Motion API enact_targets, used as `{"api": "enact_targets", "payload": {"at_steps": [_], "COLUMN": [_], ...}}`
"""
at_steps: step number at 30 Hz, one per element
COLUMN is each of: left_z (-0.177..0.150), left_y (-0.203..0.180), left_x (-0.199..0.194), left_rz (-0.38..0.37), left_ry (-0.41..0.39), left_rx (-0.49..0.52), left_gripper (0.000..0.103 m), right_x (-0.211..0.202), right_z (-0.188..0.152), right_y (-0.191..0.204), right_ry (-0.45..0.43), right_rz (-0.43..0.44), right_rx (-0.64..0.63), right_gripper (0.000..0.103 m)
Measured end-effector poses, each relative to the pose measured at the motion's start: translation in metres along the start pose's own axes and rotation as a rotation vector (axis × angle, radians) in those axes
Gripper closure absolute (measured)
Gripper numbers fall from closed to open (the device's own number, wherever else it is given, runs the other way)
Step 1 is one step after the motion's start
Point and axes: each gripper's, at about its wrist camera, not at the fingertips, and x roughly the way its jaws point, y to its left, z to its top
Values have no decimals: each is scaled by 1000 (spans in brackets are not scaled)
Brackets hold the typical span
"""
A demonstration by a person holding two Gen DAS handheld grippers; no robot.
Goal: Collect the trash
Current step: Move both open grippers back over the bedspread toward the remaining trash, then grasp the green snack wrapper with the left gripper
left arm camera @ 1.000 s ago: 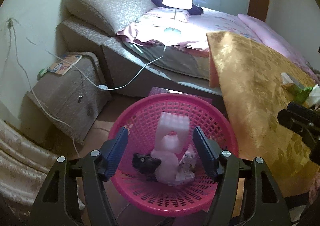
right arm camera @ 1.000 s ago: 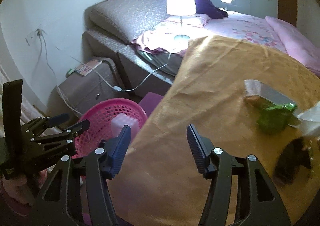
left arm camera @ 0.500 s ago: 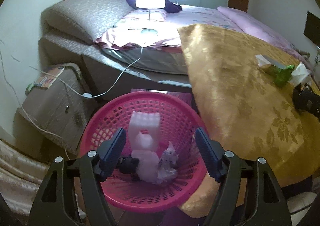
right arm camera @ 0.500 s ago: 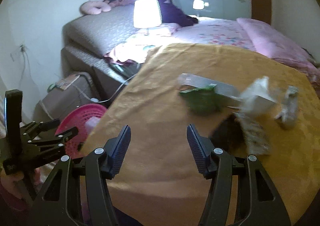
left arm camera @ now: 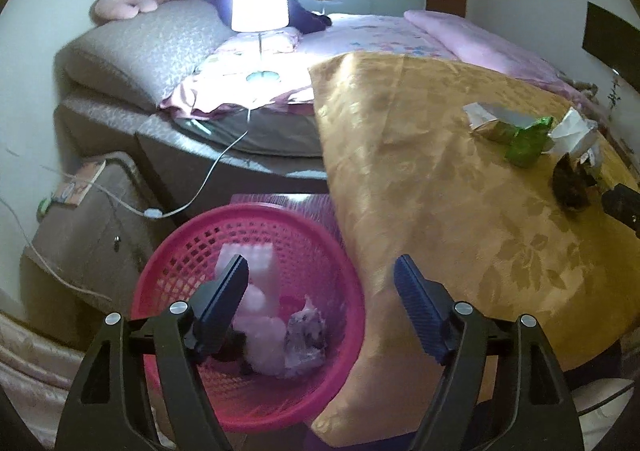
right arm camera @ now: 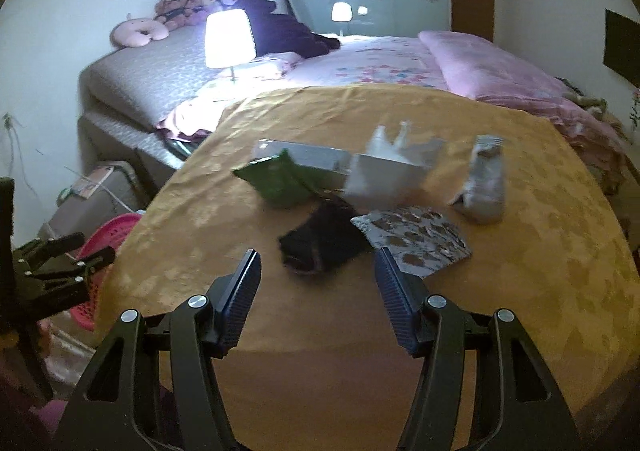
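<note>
Left wrist view: your left gripper (left arm camera: 320,283), jaws opening and empty, hangs over the pink basket (left arm camera: 256,407); its fingers hide part of the white foam (left arm camera: 260,263).

Right wrist view: your right gripper (right arm camera: 318,275), parted and empty, faces blurred wrappers (right arm camera: 412,243) on the gold tablecloth (right arm camera: 200,227); a bed (right arm camera: 360,59) lies behind.
</note>
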Motion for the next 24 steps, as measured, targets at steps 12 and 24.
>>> {"api": "enact_targets", "payload": {"at_steps": [12, 24], "left_z": [29, 68], "left_y": [-52, -116], "left_x": [8, 17], "left_rz": [-96, -276], "left_ry": [-32, -52], "left_rx": [103, 184], "left_gripper": [28, 28], "right_x": [-8, -15], "right_z": [-10, -14], "right_y": [-31, -52], "right_ry": [-3, -17], "right_rz": [-50, -69], "right_rx": [55, 102], "right_gripper": [46, 46]}}
